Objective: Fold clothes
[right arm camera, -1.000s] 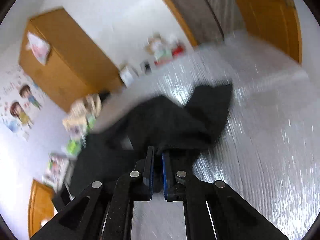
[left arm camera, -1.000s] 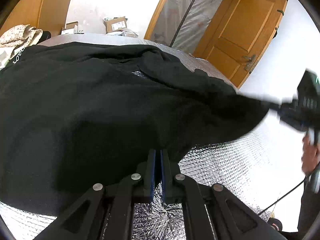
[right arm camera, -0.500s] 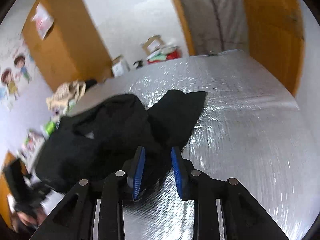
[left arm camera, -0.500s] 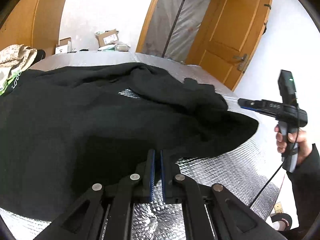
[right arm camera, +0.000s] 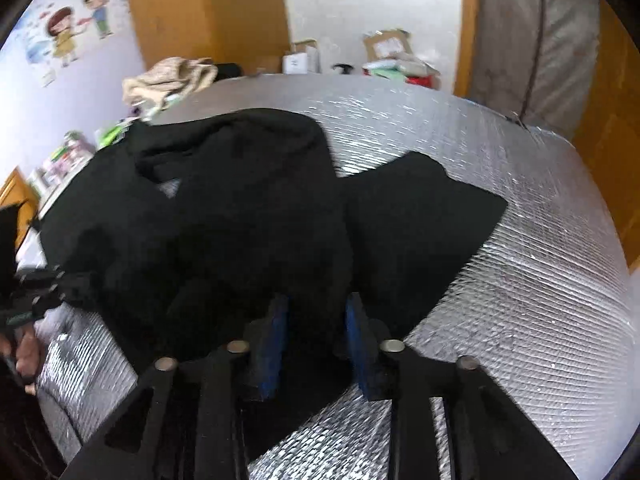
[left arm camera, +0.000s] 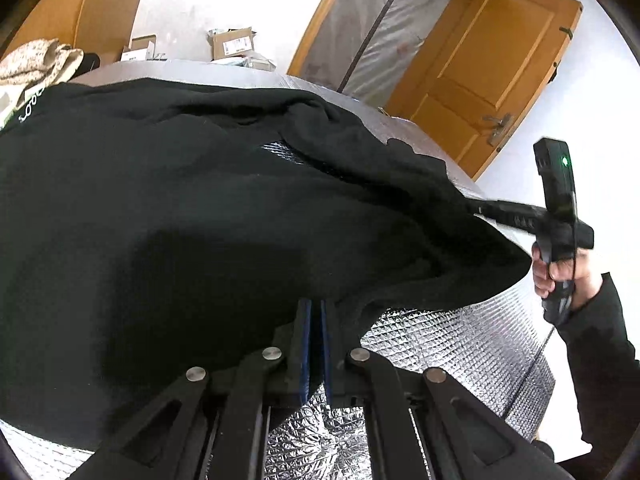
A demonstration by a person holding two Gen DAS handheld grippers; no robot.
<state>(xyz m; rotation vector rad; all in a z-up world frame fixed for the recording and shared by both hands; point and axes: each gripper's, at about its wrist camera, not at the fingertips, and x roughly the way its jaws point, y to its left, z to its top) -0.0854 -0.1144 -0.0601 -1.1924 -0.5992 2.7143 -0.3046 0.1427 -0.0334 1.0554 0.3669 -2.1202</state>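
Currently, your left claw (left arm camera: 315,320) pinches the unfolded black garment (left arm camera: 168,208); right claw (right arm camera: 316,320), jaws closing astride its edge, precedes all folds.

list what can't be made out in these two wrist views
- Garment's shape, sleeves: black fabric garment is bunched, both views.
- Left gripper tips: left wrist view, cloth covers them.
- Right gripper, jaws closing around cloth: contact blurred, right wrist view.
- White lettering: too small, left wrist view.
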